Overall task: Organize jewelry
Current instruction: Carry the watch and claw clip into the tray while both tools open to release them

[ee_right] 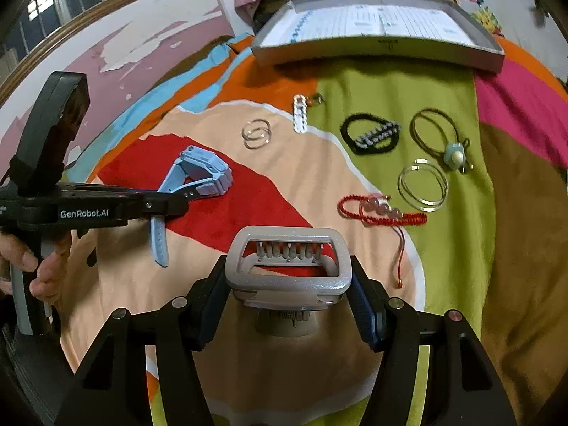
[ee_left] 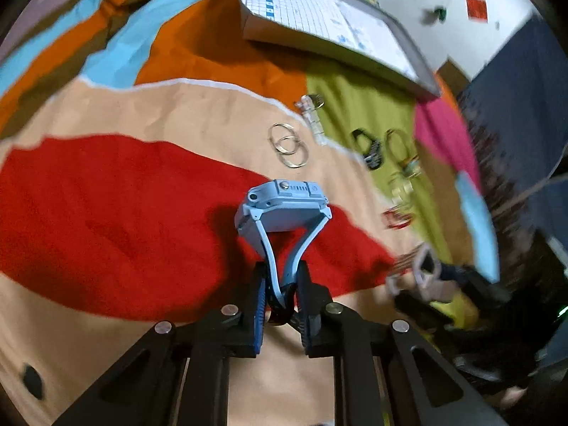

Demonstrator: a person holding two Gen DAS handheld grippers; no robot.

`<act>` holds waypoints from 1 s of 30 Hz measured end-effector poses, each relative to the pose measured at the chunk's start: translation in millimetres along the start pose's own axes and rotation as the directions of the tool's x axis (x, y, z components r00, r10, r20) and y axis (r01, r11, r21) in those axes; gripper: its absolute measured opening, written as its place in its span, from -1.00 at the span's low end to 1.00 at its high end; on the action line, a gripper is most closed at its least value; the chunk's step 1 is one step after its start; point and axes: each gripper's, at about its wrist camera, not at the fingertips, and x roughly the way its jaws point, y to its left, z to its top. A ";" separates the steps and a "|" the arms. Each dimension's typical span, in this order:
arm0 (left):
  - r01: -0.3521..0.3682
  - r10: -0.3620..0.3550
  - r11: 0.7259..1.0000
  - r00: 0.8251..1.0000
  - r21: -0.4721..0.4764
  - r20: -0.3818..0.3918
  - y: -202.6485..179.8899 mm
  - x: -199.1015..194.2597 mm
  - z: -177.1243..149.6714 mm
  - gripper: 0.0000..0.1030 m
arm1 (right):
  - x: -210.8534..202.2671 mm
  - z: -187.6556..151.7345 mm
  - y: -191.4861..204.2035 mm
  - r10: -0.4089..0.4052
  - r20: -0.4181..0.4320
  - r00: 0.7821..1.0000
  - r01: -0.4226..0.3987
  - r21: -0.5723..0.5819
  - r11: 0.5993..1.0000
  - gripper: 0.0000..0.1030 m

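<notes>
Over the red patch, our left gripper (ee_left: 282,284) pinches the blue smartwatch (ee_left: 284,206) strap, right gripper (ee_right: 287,284) clamps the grey hair claw (ee_right: 287,262); next, carry both to the grey tray (ee_right: 376,51) at 12 o'clock.

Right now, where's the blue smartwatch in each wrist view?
Left wrist: blue smartwatch sits centre frame, its strap pinched in the left gripper, over the red patch of the bedspread.
Right wrist: the watch is left of centre, strap clamped by the left gripper.
Shared landmark: the pair of silver hoops just beyond the watch.
</notes>
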 end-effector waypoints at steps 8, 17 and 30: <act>0.034 -0.034 0.999 0.985 0.002 0.170 -21.5 -36.7 -2.8 -0.72 | -37.5 8.3 1.3 -0.005 0.146 0.989 0.011 -0.039 0.999 0.12; -0.013 0.002 0.999 0.936 0.029 0.352 -59.4 -60.7 55.0 -0.72 | -85.6 45.3 -9.3 0.002 0.308 0.951 0.020 -0.067 0.998 0.12; -0.038 0.032 0.999 0.912 0.007 0.408 -72.9 16.6 201.9 -0.72 | -50.5 196.2 -102.7 -0.117 0.478 0.871 0.127 0.013 0.992 0.12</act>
